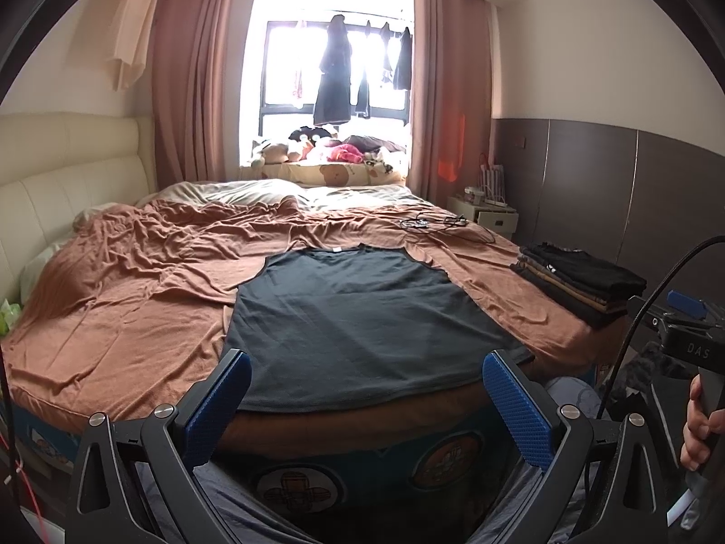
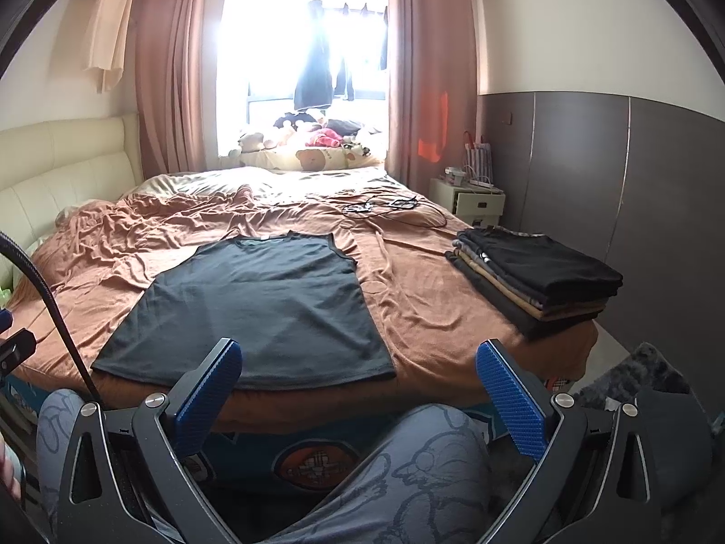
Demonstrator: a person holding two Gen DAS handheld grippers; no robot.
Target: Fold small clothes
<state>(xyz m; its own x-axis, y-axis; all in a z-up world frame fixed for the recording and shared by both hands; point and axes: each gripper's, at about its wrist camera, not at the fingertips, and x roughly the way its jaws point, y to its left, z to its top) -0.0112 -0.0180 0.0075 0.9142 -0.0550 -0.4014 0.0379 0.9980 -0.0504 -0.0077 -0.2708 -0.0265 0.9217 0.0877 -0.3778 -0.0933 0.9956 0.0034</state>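
A dark grey sleeveless top (image 1: 358,322) lies spread flat on the brown bed sheet (image 1: 136,308), hem toward me at the bed's near edge; it also shows in the right wrist view (image 2: 263,303). My left gripper (image 1: 367,367) is open and empty, held just short of the hem. My right gripper (image 2: 360,356) is open and empty, near the hem's right corner. The right gripper's body (image 1: 688,344) shows at the far right of the left wrist view.
A stack of folded dark and tan clothes (image 2: 539,276) sits at the bed's right edge, seen also in the left wrist view (image 1: 580,281). Cables (image 2: 385,206) lie farther back on the sheet. A nightstand (image 2: 471,199) stands right of the bed. My knee (image 2: 408,476) is below.
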